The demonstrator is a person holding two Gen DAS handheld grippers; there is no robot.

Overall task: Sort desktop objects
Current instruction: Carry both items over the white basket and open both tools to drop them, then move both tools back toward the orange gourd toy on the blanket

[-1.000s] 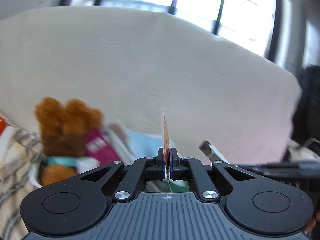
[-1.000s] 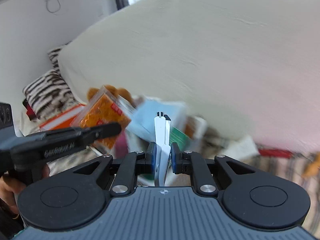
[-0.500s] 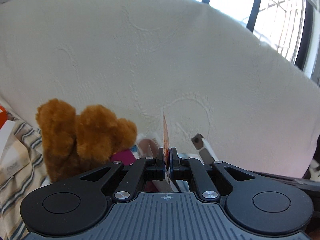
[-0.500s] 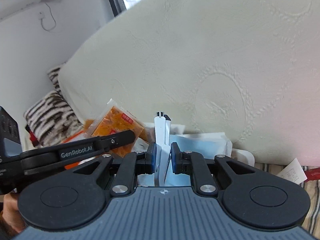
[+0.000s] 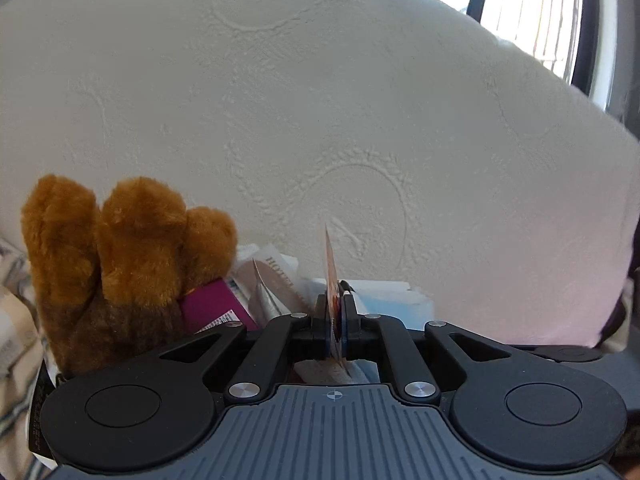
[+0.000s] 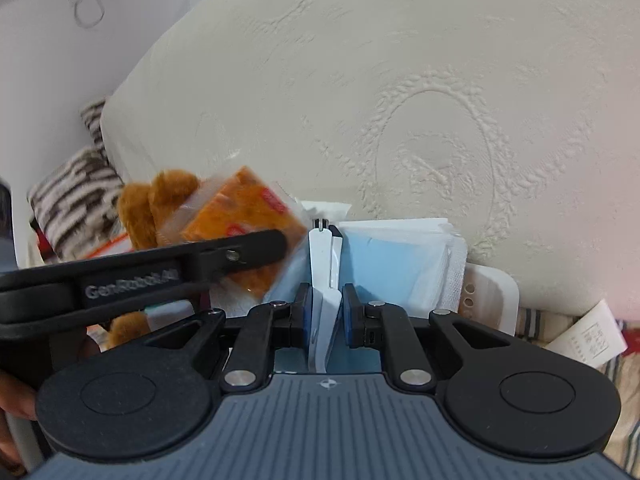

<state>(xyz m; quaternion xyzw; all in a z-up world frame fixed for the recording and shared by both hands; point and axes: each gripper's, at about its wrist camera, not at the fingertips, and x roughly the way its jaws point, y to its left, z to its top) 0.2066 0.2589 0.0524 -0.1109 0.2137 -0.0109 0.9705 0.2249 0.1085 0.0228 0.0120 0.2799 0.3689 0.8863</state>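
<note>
My left gripper (image 5: 337, 320) is shut on an orange snack packet (image 5: 331, 264), seen edge-on; the packet also shows flat in the right wrist view (image 6: 244, 224), held by the left gripper's finger (image 6: 240, 252). My right gripper (image 6: 326, 312) is shut on a white flat device (image 6: 322, 264) standing upright between the pads. Below both lies a pile: a brown plush toy (image 5: 120, 252), a maroon booklet (image 5: 212, 308), a paper sachet (image 5: 276, 276) and pale blue packs (image 6: 396, 268) in a white box (image 6: 490, 296).
A big cream embossed mattress (image 5: 320, 120) stands close behind the pile. A striped cloth (image 6: 576, 360) covers the surface, with a paper slip (image 6: 588, 332) at right. Striped pillows (image 6: 76, 188) lie at far left. A window (image 5: 536, 12) is at the upper right.
Both grippers have moved closer to the pile by the mattress, each keeping its hold. The orange packet now sits lower, over the plush toy and the box.
</note>
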